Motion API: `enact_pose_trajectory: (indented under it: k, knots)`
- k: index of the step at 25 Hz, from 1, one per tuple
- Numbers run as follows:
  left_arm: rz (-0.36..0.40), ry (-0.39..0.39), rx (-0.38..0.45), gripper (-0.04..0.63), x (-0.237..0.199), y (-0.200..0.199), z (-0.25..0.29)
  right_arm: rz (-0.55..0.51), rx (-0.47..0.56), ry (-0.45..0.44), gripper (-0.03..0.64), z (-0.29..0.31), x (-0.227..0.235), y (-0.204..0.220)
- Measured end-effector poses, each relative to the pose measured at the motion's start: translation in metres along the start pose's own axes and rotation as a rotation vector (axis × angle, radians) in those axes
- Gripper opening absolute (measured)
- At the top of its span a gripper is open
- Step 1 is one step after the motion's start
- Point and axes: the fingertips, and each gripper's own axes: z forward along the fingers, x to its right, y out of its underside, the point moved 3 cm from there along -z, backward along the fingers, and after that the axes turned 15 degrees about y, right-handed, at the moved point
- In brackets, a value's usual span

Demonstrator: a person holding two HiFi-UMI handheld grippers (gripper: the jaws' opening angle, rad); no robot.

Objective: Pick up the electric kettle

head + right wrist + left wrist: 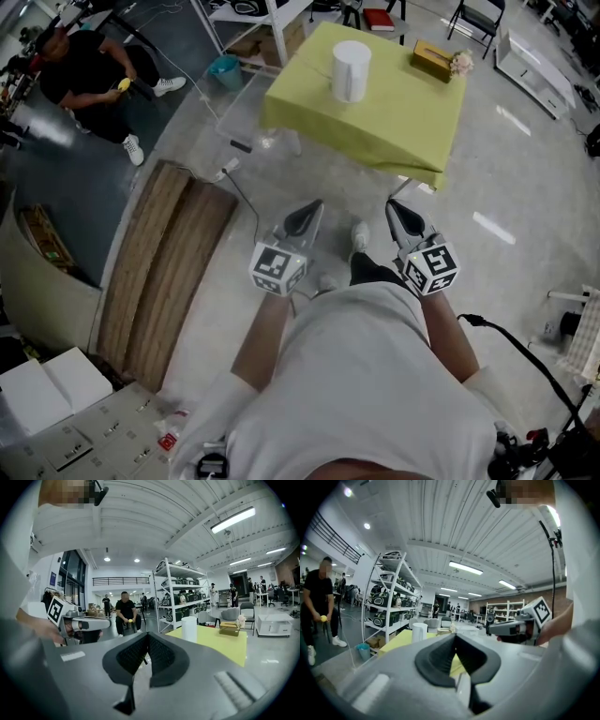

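So far left there's one person [89, 80] in black sitting down, with two brown mats [159, 272] lying side by side on the floor below them in the head view. Next comes the left gripper [309, 214], held out in front of the wearer's body on a bare forearm. It points ahead at the table [394, 122], close to level with just a slight dip. Its jaws are pressed together with nothing in them, which its own view shows clearly. It hangs over the floor, well short of the table edge. The one kettle [352, 70] is a plain white cylinder standing upright, so its long axis is vertical. It sits on the yellow-green cloth toward the far side of the table, a bit left of centre. I can't make out a spout or handle in any view, so no idea which way it faces. It's well apart from both grippers and lines up roughly between them. The right gripper [398, 211] mirrors the left, same forward reach, near level, just beside its twin. Its jaws are also closed on nothing. That makes two grippers, each with one marker cube. At the table's far right corner is one small brown box [431, 59], apart from the kettle.
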Motion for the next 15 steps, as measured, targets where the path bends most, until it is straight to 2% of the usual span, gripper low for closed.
enact_pose_trajectory:
  k: [5,15]
  knots:
    - [0.002,-0.018,-0.004,0.000,-0.007,-0.003,-0.003,0.002,0.001,-0.019,0.003,0.012,-0.003,-0.004]
    - [-0.006,-0.045,-0.020,0.000,-0.057,-0.006,0.040,0.002,-0.021,-0.067,0.003,0.077,0.033,-0.016]
